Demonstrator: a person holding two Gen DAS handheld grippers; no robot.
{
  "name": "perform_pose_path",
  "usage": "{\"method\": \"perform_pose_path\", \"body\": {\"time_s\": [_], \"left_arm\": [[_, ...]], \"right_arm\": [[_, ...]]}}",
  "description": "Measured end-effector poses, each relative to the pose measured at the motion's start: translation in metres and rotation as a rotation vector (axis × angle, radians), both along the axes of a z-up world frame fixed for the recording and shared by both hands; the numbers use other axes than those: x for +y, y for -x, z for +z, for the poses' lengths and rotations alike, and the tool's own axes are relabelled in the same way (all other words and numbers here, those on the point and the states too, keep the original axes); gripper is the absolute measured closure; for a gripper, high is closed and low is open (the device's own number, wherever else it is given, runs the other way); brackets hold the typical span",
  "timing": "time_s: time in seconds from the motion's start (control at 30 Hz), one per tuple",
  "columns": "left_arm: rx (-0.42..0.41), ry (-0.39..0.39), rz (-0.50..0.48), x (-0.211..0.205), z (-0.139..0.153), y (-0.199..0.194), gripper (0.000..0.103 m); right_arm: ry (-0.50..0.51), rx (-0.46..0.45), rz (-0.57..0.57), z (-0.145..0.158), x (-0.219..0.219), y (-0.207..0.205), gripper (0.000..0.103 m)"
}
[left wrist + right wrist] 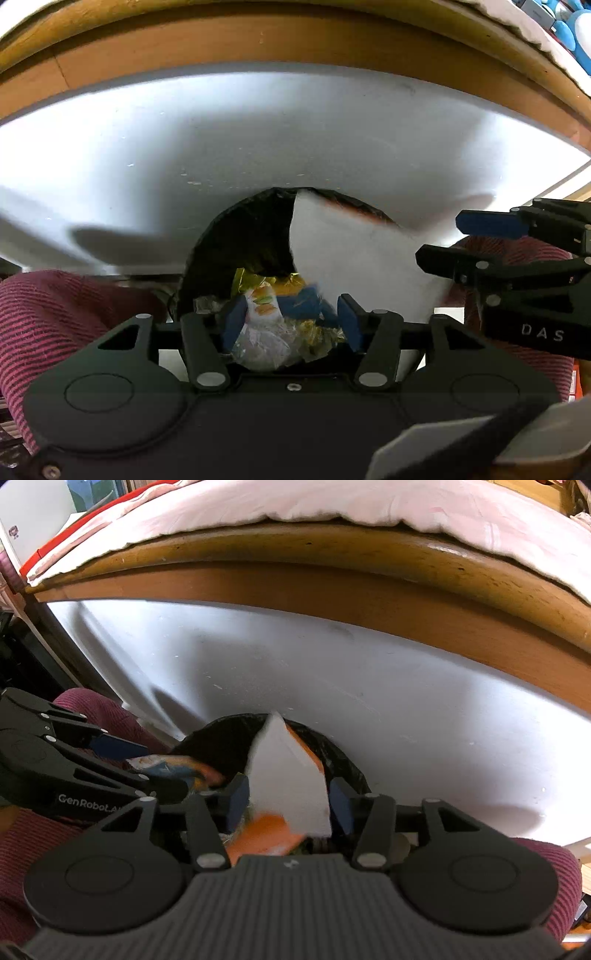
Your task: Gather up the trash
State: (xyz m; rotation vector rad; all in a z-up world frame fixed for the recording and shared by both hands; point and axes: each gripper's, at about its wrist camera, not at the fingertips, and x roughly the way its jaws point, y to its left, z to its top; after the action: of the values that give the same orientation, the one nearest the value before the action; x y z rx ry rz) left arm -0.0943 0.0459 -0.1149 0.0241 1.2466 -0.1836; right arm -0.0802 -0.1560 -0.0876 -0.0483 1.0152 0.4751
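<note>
Both grippers hang over a black-lined bin (236, 236) that stands against a white panel (258, 140) below a wooden bed frame (332, 590). The left gripper (291, 319) points steeply down into the bin; its blue pads (234, 321) stand apart, with a crumpled wrapper (264, 314) between them, printed in white, green and orange. The wrapper looks loose rather than pinched, though whether a pad touches it I cannot tell. More crinkled foil and clear plastic lies in the bin beneath it. The right gripper (290, 805) also has its jaws apart, with a white card (288, 775) with orange edges standing upright between the pads; there is a gap on the right side, and the left pad sits just beside the card. The card's tip rises above the bin's rim. In the left wrist view the same card (347, 258) leans over the bin, with the right gripper (454, 240) beside it. Dark red ribbed sleeves (55, 314) show on both sides.
</note>
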Motion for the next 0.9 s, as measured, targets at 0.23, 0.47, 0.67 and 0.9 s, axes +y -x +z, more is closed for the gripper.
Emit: {"method": "perform_pose_path", "body": {"time_s": [0.23,0.47,0.67,0.9], "left_arm": [[0.003,0.009,-0.012,-0.0006,0.0038,-0.0001,0.034],[0.008,-0.003,-0.011,-0.0020,0.0047,-0.0019,0.025],[0.017,-0.009,-0.013,-0.0034,0.0022,-0.0026,0.021],[0.019,-0.014,-0.009,-0.0047,-0.0022,-0.0033,0.020]], "right_arm": [[-0.012,0.012,-0.003,0.0000,-0.0034,-0.0018,0.028],[-0.011,0.026,-0.011,-0.0010,-0.0069,-0.0055,0.020],[-0.007,0.035,-0.009,-0.0025,-0.0089,-0.0034,0.015],[-0.001,0.046,0.003,-0.0035,-0.0098,0.0017,0.007]]}}
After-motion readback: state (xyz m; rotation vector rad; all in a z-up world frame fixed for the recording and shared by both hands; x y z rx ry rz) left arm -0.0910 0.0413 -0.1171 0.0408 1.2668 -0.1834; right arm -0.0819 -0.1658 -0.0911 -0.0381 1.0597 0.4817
